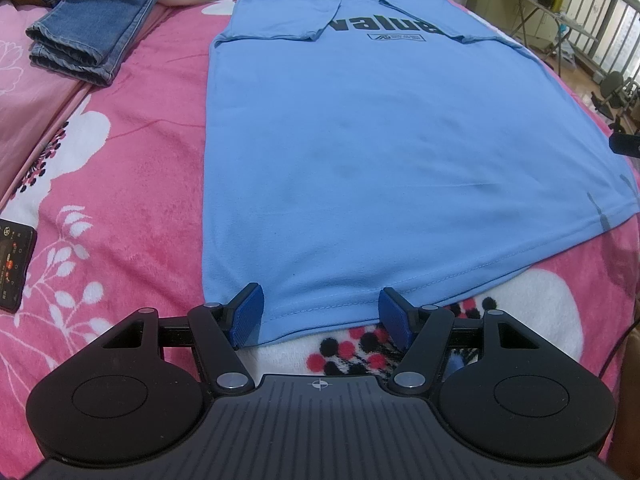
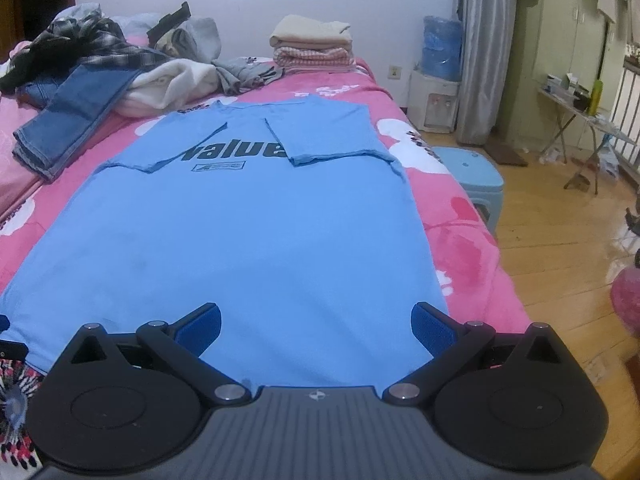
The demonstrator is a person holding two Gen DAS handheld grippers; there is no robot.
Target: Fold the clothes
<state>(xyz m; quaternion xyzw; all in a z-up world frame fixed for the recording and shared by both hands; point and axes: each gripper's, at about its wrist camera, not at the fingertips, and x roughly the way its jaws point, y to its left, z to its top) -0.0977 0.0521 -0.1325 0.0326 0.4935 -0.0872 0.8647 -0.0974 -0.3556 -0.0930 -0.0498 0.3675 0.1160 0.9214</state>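
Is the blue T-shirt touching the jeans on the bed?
Apart. In the left wrist view, a strip of pink bedcover plainly separates the blue T-shirt from the jeans.

Pink floral bed (image 2: 472, 248) carries blue T-shirt (image 2: 248, 240), jeans (image 2: 76, 120), phone (image 1: 14, 264).

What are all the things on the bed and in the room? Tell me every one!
T-shirt: one, light blue, spread flat mid-bed, sleeves folded in.
Bedspread: one, pink with white flowers, under everything.
Jeans: one pair, blue, on the bed's far left.
Clothes pile: one heap, mixed colours, at the far left end.
Folded stack: one, beige and pink, at the far end by the wall.
Phone: one, black, at the left edge of the bed.
Stool: one, light blue, on the floor right of the bed.
Water dispenser: one, white with blue bottle, by the wall.
Folding table: one, cluttered, far right.
Left gripper: open, over the hem.
Right gripper: wide open, over the hem.
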